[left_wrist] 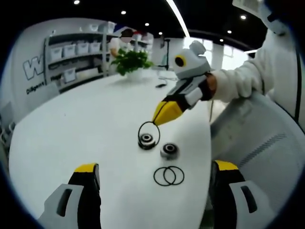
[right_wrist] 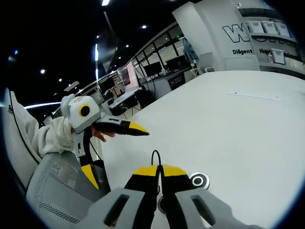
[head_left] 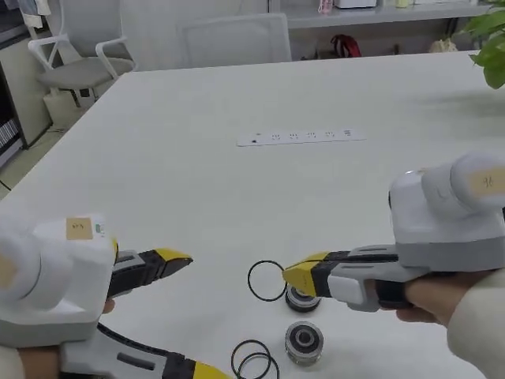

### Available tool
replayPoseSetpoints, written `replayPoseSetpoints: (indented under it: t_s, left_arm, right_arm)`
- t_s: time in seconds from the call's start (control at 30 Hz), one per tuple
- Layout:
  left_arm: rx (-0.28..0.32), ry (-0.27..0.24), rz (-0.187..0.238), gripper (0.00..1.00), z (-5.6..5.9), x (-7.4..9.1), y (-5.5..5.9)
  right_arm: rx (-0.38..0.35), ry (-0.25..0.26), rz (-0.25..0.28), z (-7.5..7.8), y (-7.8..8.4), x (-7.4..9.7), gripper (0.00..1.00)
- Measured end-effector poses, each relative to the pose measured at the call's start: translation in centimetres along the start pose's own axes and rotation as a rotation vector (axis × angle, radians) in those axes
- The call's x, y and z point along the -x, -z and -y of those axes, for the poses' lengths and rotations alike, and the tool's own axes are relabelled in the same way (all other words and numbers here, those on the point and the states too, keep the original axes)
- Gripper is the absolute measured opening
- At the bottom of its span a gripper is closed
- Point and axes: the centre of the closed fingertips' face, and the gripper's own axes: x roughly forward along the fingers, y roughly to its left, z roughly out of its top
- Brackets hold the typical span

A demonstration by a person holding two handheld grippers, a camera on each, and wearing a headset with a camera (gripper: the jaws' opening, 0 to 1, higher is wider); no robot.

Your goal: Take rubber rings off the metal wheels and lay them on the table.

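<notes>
The left gripper [head_left: 196,314] sits nearest, low on the left, its yellow-tipped jaws spread wide with nothing between them. Just ahead of it two loose rubber rings [left_wrist: 154,176] lie flat on the white table [head_left: 237,95], overlapping each other near the front edge. Beside them to the right stands a metal wheel [head_left: 304,341] with a dark centre.

A little farther on is a second wheel [head_left: 302,299], partly hidden under the right gripper [head_left: 289,275]. That gripper reaches in from the right, its jaws pinched together on a thin black ring [head_left: 248,280]. The ring stands up on edge from the jaw tips, out to the left of the second wheel. In the left gripper view its lower arc meets the top of that wheel, and whether it has come fully free cannot be told. In the right gripper view the ring rises as a narrow loop from between the closed tips.

Past the wheels the tabletop is bare as far as a flat white power strip [head_left: 300,137] near the middle. Behind the far edge stand a white office chair [head_left: 79,67] and a second chair back [head_left: 237,38]. There is a shelf [head_left: 379,12] along the wall, and a leafy plant [head_left: 491,47] at the right.
</notes>
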Motion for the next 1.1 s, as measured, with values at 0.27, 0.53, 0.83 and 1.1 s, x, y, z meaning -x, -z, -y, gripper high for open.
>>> replayPoseSetpoints:
  t_s: [0.27,0.53,0.83,1.1]
  left_arm:
    - [-0.006,0.011,-0.054,1.0,0.3,-0.2,1.4]
    - [-0.005,0.022,-0.066,0.98,0.6,-0.2,1.6]
    - [-0.017,0.029,-0.091,0.97,0.8,-0.3,2.0]
    - [-0.013,0.042,-0.115,0.97,1.1,-0.4,2.6]
  right_arm:
    - [0.009,-0.054,-0.086,-1.4,2.3,-1.2,0.0]
    - [0.031,-0.121,-0.179,-3.6,4.9,-2.4,0.0]
    - [0.029,-0.149,-0.235,-4.2,6.9,-3.0,0.0]
    - [0.052,-0.116,-0.253,-3.5,7.6,-3.2,0.0]
